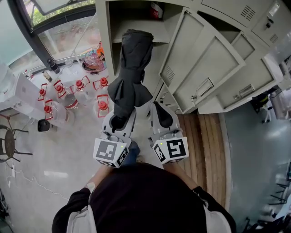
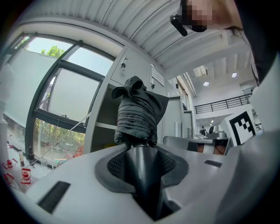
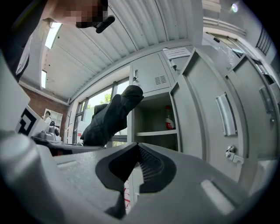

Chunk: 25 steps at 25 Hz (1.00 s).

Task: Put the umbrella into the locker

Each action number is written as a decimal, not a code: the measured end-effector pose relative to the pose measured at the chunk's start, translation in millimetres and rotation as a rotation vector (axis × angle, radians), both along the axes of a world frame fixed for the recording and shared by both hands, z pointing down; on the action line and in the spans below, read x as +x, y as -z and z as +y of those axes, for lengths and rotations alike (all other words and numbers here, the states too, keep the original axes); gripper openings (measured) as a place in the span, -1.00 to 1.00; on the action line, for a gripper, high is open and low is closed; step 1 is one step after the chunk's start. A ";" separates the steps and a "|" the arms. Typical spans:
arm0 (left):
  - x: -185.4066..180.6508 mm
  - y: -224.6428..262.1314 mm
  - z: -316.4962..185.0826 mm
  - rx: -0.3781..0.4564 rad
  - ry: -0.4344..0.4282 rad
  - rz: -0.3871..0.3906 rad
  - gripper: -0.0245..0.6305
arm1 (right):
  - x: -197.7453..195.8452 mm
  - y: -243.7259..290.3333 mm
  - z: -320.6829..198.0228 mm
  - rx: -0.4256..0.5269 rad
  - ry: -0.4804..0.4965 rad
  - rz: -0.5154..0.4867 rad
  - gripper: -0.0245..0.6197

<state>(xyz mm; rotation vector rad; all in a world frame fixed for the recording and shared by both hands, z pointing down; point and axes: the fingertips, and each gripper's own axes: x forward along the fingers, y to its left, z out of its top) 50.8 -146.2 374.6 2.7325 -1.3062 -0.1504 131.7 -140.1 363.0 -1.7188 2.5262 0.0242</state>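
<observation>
1. Left tongs (image 1: 119, 117) (image 2: 142, 162): closed on the umbrella's black handle, which sits in the pad recess. The grip is firm.
2. Right tongs (image 1: 160, 112) (image 3: 135, 164): jaws drawn together with only a thin slit between them. Nothing is held. They sit just beside the left tongs, on its right.
3. Umbrella (image 1: 132, 68) (image 2: 138, 116) (image 3: 109, 119): black and folded, with loose fabric bunched near the handle. It rises from the left tongs toward the locker. Its top is at the mouth of the open compartment, near the shelf edge. I cannot tell whether it is past the threshold.
4. Locker (image 1: 106, 41) (image 3: 151, 78): grey metal, with its door (image 1: 204, 63) (image 3: 218, 118) swung open to the right. A shelf (image 1: 150, 32) divides the open bay.
5. Bottle (image 1: 156, 11) (image 3: 169, 118): red and white, standing on the shelf at the back.
6. Jugs (image 1: 61, 91): clear with red caps, clustered on the floor left of the locker, under the window (image 2: 65, 92).
7. Stool (image 1: 7, 143): at the far left edge.
8. Planks (image 1: 207, 145): a wooden strip of floor right of the right tongs.
</observation>
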 end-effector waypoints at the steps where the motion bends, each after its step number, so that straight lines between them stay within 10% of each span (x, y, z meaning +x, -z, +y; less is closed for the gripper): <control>1: 1.6 0.4 -7.8 0.000 0.002 -0.001 -0.61 | -0.3 0.0 -7.0 -0.001 0.005 0.000 -0.91; 25: 39.8 23.0 -172.9 -0.029 -0.017 0.067 -0.61 | 11.3 16.6 -155.2 0.042 -0.019 0.019 -0.91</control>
